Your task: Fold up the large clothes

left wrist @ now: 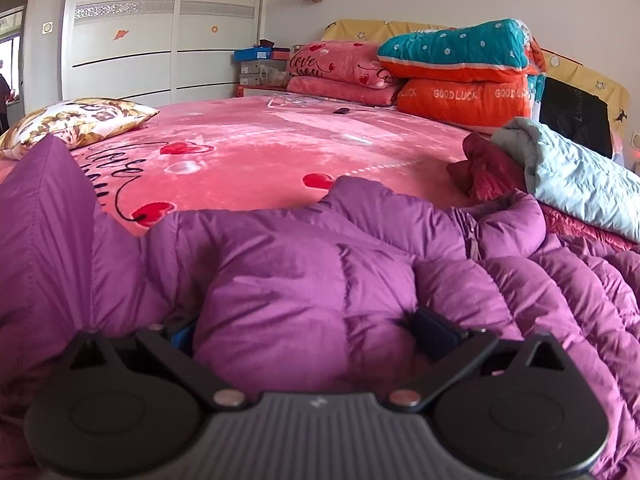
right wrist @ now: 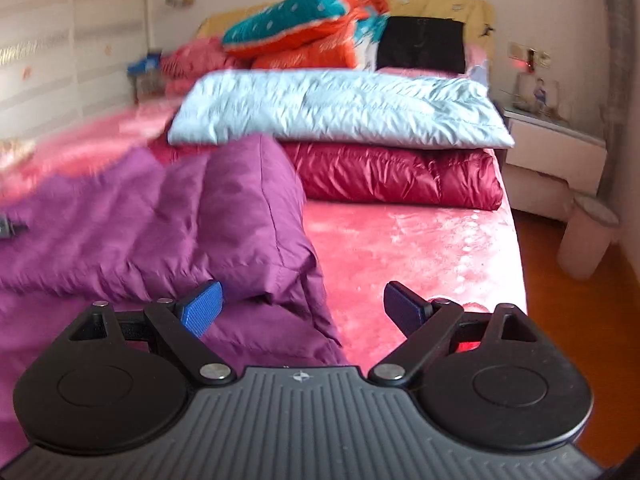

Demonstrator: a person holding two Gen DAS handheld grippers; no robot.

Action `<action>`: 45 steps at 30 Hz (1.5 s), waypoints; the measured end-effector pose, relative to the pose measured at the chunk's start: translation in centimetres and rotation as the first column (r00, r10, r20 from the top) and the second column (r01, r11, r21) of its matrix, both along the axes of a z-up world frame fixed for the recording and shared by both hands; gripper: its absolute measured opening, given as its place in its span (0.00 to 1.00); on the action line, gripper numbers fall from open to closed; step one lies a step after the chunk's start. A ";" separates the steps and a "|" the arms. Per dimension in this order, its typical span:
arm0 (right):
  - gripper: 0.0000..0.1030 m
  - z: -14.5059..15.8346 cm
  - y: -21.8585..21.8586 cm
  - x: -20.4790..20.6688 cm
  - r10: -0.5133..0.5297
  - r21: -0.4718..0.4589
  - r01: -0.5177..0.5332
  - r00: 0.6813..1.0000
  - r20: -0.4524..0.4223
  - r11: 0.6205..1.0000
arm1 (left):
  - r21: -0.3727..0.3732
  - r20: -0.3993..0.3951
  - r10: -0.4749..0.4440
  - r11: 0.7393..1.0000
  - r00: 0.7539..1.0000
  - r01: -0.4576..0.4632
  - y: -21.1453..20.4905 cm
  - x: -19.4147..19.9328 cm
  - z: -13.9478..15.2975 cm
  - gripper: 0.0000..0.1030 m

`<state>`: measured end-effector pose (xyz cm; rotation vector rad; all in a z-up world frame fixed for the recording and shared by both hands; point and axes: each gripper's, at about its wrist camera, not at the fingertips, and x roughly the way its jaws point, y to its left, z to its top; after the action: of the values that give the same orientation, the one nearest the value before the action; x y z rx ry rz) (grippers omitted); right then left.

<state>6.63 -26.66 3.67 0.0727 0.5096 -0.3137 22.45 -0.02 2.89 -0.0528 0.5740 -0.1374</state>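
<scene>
A purple quilted down jacket [left wrist: 320, 264] lies rumpled across the near part of the bed. In the left wrist view my left gripper [left wrist: 310, 336] stands wide open, and a puffy bulge of the jacket fills the gap between its blue pads. The left pad is mostly hidden by fabric. In the right wrist view the purple jacket [right wrist: 160, 216] covers the left half, its hem corner folded over. My right gripper [right wrist: 308, 308] is open at that corner: its left pad [right wrist: 202, 312] rests against the fabric, and the right one hangs over the pink bedspread [right wrist: 420, 248].
A folded light blue jacket [right wrist: 340, 112] lies on a folded dark red one [right wrist: 400, 180] behind the purple jacket. Stacked quilts [left wrist: 460, 72] and a flowered pillow [left wrist: 80, 120] sit farther up the bed. A nightstand [right wrist: 552, 160] and bin [right wrist: 588, 236] stand right of the bed.
</scene>
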 end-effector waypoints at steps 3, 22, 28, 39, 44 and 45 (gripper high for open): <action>1.00 -0.7 -0.3 0.6 -0.009 -0.005 0.009 0.999 -0.043 1.000 | 0.023 0.012 -0.010 1.000 1.000 0.010 -0.2 -0.6 0.2 0.99; 1.00 -1.2 -2.6 5.1 -0.066 0.048 0.067 0.998 -0.020 0.997 | -0.046 -0.072 -0.085 0.996 0.994 0.082 1.1 -8.4 3.5 0.99; 1.00 -1.5 -2.8 5.6 -0.052 0.059 0.052 0.999 -0.004 0.997 | -0.052 -0.141 0.039 0.998 0.989 -0.047 1.7 -9.1 2.8 0.99; 1.00 -1.9 -2.9 5.4 -0.045 0.084 0.045 0.999 0.006 0.995 | -0.114 -0.169 0.023 0.993 0.985 -0.043 1.1 -4.2 3.1 0.36; 1.00 -1.9 -3.0 5.6 -0.033 0.093 0.033 0.999 0.002 0.995 | 0.000 -0.080 0.033 0.999 0.996 -0.033 0.9 -3.9 4.6 0.26; 1.00 -1.9 -3.0 5.6 -0.029 0.096 0.029 1.000 0.001 0.995 | 0.015 -0.072 0.052 0.999 0.996 -0.052 1.4 -3.9 4.7 0.26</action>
<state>12.20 -29.70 1.82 0.1735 0.5218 -0.3172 18.59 1.35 7.62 -0.0599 0.6457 -0.0812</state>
